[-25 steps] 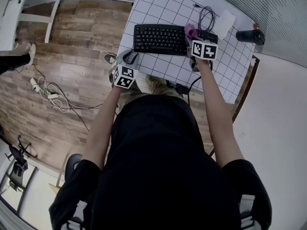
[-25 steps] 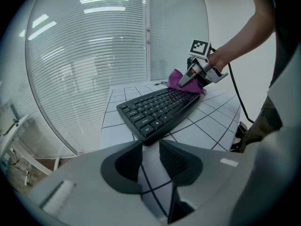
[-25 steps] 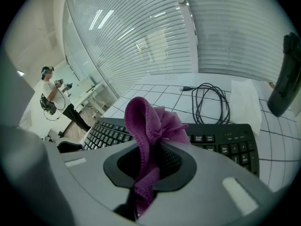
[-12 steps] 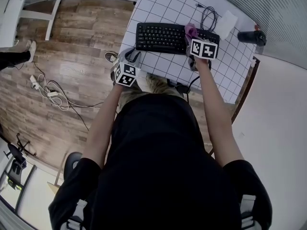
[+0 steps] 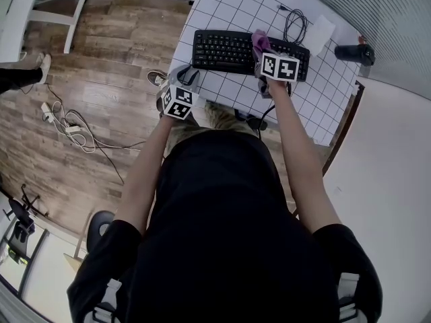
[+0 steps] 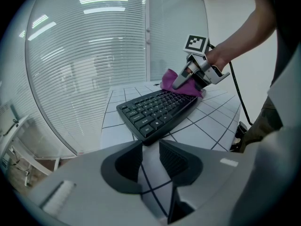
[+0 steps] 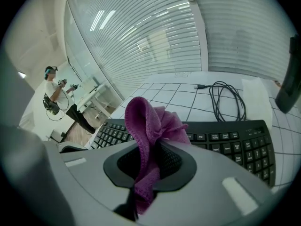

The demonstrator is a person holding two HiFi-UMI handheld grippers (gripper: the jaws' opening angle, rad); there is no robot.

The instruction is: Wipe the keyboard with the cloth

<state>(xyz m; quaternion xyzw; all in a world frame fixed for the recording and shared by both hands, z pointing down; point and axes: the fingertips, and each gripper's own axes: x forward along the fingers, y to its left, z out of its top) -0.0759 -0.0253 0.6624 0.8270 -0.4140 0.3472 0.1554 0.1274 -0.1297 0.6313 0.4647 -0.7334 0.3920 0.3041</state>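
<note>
Keyboard (image 5: 225, 49): black, flat on gridded table (image 5: 222, 5), ahead of both grippers; right part directly under right gripper's tips, left end just past left gripper's tips.
Right gripper (image 7: 149, 163): clamped on cloth; shifted left along the keys over the last second, from right-hand block toward mid-board.
Left gripper (image 6: 150, 155): jaws a little apart, nothing between; parked off keyboard's near-left corner, not touching.
Cloth (image 7: 151, 119): purple, bunched, poking out past right jaws; looks pressed on key tops near mid-row.
Meaning: wipe stroke probably under way, running right to left; left half of keys likely not yet done.
</note>
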